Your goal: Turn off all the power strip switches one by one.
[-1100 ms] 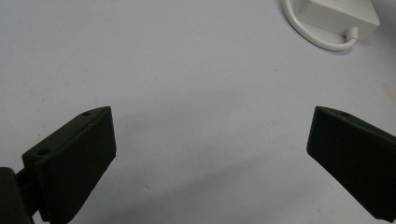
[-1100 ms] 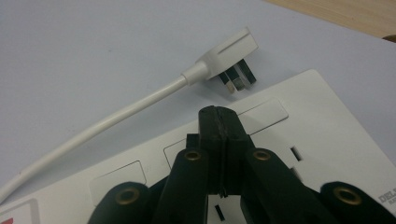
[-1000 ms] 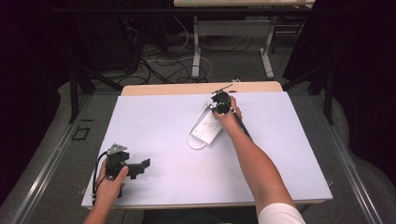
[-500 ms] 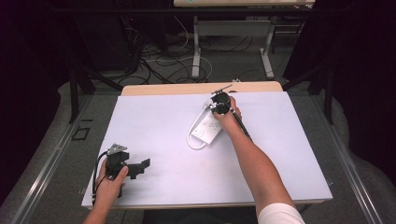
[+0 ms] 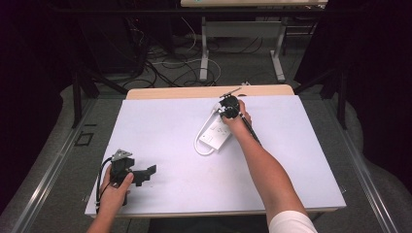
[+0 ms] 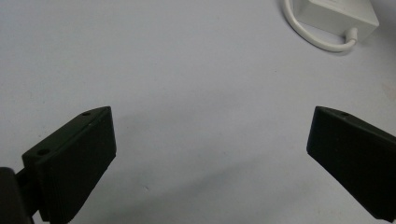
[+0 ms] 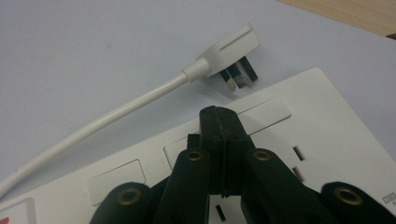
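Worktop [image 5: 160, 121] first: big pale sheet, mostly bare, with a strip of wood showing at the far edge. Sitting on it right of centre, toward the far side, is a white power strip [image 5: 217, 133], lying flat with its sockets up. Its cord [image 5: 199, 144] loops round the near end and runs up the side to the plug [image 7: 231, 52], which lies loose on the sheet just beside the strip's far end, pins [image 7: 239, 74] pointing at the strip.

Right gripper [image 7: 219, 122] is down over the strip's top face, jaws pressed fully together with nothing between them, tip resting on or just above one of the rocker switches; can't quite tell if it's actually touching. Left gripper [image 6: 210, 154] is well apart from all of this at the near left corner, jaws spread wide and empty, bare sheet between them, with the strip's near end off in the distance.

Handling guess: the strip looks like rigid, smooth plastic, light enough to skid if poked sideways, so I'd pinch it across its narrow sides. The cord is bendy and springy, and would drag the strip if pulled. The plug body is a flat, hard block, the easiest thing to grab, by its two flat faces.
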